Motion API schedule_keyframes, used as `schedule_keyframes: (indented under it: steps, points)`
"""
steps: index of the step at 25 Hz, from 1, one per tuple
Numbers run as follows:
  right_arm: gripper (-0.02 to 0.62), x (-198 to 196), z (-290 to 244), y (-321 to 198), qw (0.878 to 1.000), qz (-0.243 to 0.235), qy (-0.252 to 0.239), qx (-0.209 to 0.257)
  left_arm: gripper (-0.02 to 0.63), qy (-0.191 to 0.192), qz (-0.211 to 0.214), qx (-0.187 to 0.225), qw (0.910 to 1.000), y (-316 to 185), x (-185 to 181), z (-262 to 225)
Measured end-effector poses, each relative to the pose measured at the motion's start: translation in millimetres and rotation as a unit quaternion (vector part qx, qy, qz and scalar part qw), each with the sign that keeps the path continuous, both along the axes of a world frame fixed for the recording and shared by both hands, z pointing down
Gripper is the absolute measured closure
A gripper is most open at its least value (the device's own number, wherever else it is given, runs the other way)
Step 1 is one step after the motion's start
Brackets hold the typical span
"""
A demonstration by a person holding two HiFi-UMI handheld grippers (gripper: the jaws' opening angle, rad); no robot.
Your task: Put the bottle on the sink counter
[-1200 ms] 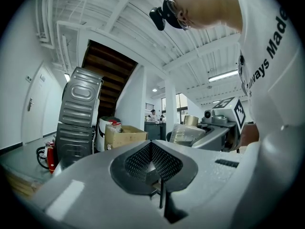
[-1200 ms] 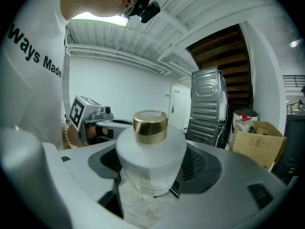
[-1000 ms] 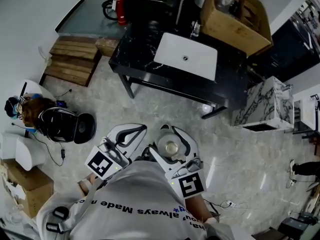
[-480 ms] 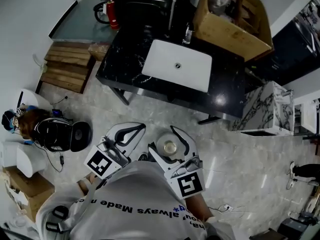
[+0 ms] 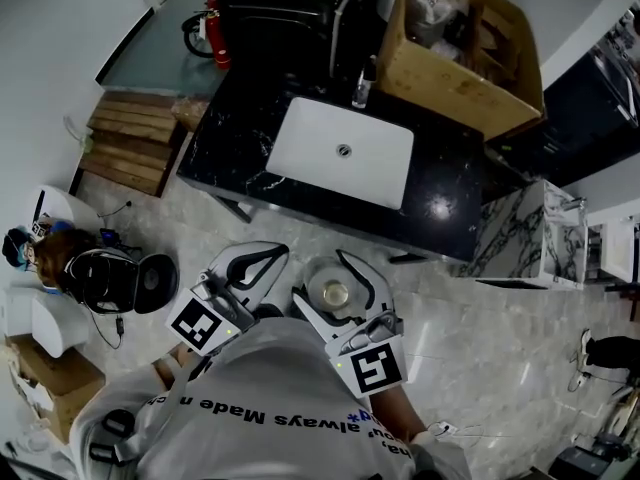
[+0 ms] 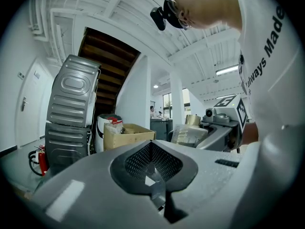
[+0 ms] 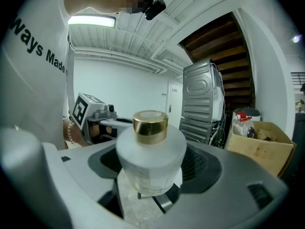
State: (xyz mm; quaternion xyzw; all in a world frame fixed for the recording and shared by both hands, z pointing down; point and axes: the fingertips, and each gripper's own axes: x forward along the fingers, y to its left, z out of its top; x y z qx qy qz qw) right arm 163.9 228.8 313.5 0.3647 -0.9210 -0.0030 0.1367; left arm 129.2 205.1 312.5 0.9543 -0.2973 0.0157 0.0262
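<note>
- A person in a white printed shirt [image 5: 270, 408] stands on the marble floor [image 5: 450, 338], facing the near edge of a black sink counter [image 5: 230, 148] with a gripper in each hand.
- The right gripper [image 5: 333, 270] [image 7: 151, 194] is clamped on a frosted bottle [image 5: 335, 294] [image 7: 151, 151] with a gold cap [image 7: 150, 126]. Its jaws press the lower body from both sides and the bottle stands upright.
- The bottle is over the floor, off the counter and short of its near edge.
- The left gripper [image 5: 256, 260] [image 6: 151, 165] is just beside the right one. Its jaws are closed together with nothing between them.
- A white basin [image 5: 340, 151] is set in the middle of the counter.
- A small dark bottle [image 5: 362, 86] stands at the counter's back edge, by the basin's far right corner.
- A cardboard box [image 5: 455, 63] [image 7: 259, 147] sits at the counter's far right corner.
- Wooden boards [image 5: 130, 138] lie on the floor off the counter's left end.
</note>
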Motion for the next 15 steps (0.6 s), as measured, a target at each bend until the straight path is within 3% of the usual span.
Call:
schedule_keyframes:
  steps: [8, 15]
  points:
    - [0.261, 14, 8, -27, 1.000, -0.007, 0.006, -0.010, 0.604, 0.000, -0.008, -0.009, 0.9999, -27, 11, 5]
    - [0.261, 1, 15, -53, 1.000, -0.021, 0.006, -0.008, 0.604, 0.002, -0.019, -0.012, 0.9997, -54, 0, 14]
